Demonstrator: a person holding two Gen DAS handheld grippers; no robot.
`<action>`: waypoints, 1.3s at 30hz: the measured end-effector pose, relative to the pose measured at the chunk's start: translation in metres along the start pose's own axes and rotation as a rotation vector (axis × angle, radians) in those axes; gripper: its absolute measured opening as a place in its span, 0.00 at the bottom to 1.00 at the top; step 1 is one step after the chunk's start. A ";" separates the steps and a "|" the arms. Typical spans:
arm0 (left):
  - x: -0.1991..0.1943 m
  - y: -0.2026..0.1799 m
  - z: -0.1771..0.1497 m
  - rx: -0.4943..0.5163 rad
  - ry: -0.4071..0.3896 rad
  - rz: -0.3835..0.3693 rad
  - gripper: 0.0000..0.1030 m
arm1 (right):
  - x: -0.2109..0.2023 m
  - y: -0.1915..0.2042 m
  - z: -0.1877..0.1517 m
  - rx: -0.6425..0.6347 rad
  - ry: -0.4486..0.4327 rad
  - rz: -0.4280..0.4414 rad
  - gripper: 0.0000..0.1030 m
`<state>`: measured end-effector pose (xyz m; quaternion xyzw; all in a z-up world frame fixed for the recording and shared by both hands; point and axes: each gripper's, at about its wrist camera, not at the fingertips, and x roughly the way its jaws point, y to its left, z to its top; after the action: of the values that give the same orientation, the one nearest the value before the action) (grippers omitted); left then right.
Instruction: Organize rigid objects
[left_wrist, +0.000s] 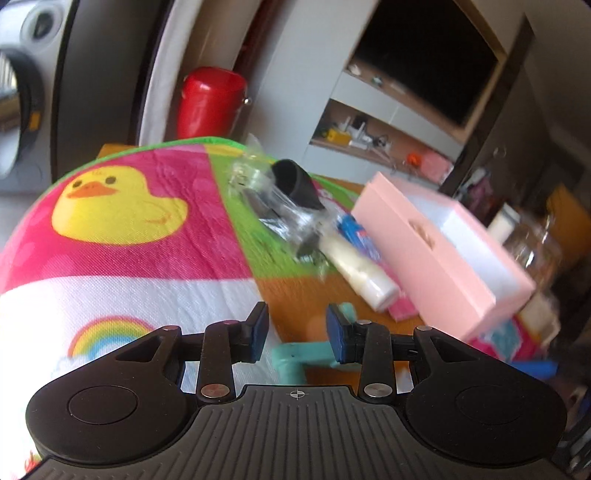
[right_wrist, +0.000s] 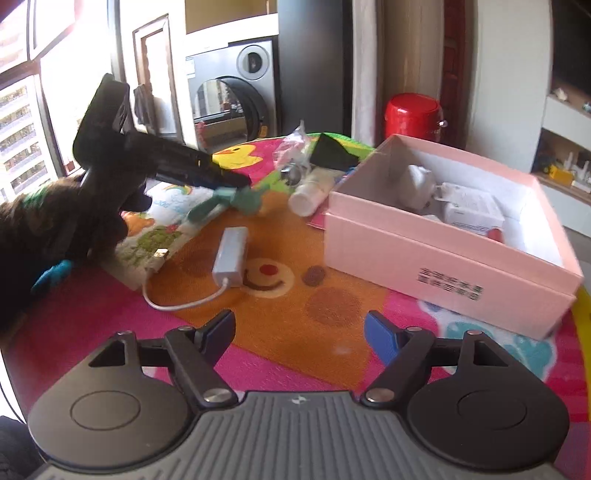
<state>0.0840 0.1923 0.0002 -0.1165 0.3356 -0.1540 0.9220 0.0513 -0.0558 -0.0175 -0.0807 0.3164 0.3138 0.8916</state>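
Note:
My left gripper (left_wrist: 297, 334) holds a teal plastic piece (left_wrist: 295, 360) between its pads, above the cartoon mat (left_wrist: 129, 240); from the right wrist view it (right_wrist: 236, 186) is seen carrying that teal piece (right_wrist: 240, 199). My right gripper (right_wrist: 299, 338) is open and empty above the mat. A pink box (right_wrist: 443, 254) stands open at right with white items inside. A white adapter with cable (right_wrist: 231, 254) lies on the mat. A white bottle (left_wrist: 362, 269), a blue pack (left_wrist: 358, 236), a black cup (left_wrist: 295, 182) and a clear bag (left_wrist: 266, 199) lie beyond.
A red canister (left_wrist: 210, 103) stands behind the table. A washing machine (right_wrist: 236, 96) is at the back left. Shelves (left_wrist: 369, 136) with small items are at the back right. A clear jar (left_wrist: 532, 243) sits behind the box.

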 end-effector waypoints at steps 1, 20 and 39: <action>-0.001 -0.005 -0.002 0.018 0.000 0.017 0.36 | 0.003 0.003 0.004 -0.010 -0.005 0.007 0.75; -0.051 -0.032 -0.043 0.062 0.046 -0.067 0.35 | 0.009 0.006 -0.001 -0.024 0.052 -0.017 0.20; -0.081 -0.067 -0.067 0.373 0.098 0.045 0.36 | -0.032 -0.052 -0.046 0.137 0.002 -0.191 0.75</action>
<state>-0.0326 0.1518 0.0181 0.0715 0.3484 -0.1984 0.9133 0.0401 -0.1284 -0.0365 -0.0497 0.3289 0.2052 0.9205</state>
